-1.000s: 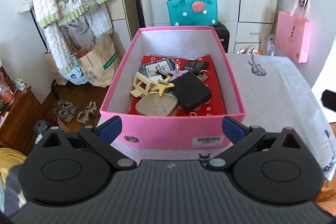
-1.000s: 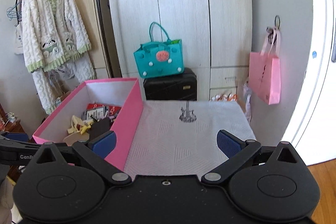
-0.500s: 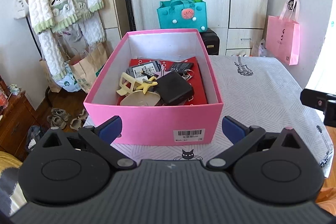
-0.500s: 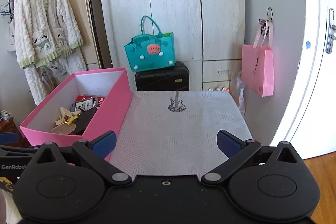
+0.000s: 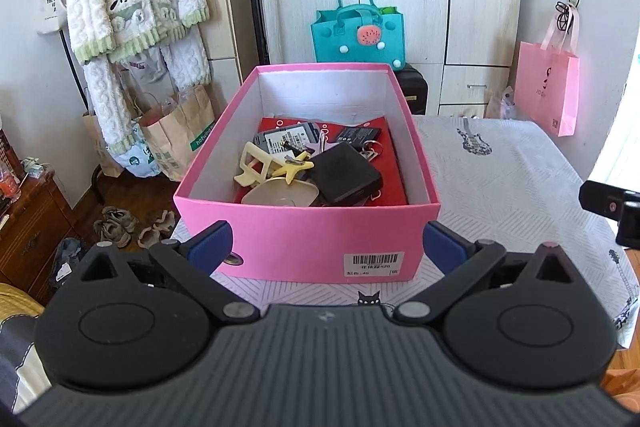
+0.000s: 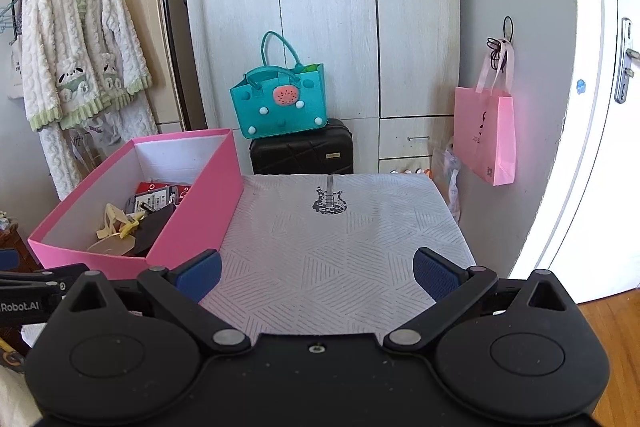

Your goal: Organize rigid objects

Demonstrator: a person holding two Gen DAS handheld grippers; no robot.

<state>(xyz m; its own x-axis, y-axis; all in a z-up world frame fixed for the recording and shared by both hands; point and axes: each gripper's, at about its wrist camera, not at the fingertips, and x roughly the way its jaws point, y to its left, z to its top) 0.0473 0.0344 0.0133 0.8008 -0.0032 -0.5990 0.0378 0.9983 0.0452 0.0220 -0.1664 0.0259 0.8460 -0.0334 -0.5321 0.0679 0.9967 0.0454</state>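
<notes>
Pink box (image 5: 320, 247) sits at the table's (image 6: 340, 267) left end, its clutter, maybe clips and a black case (image 5: 346, 173), inside. I've backed both grippers away; left gripper (image 5: 326, 247) and right gripper (image 6: 318, 273) spread, empty — sorting looks finished.

Pale wardrobe (image 6: 320, 27), wooden floor (image 6: 612, 339), white door (image 6: 600, 107).
</notes>
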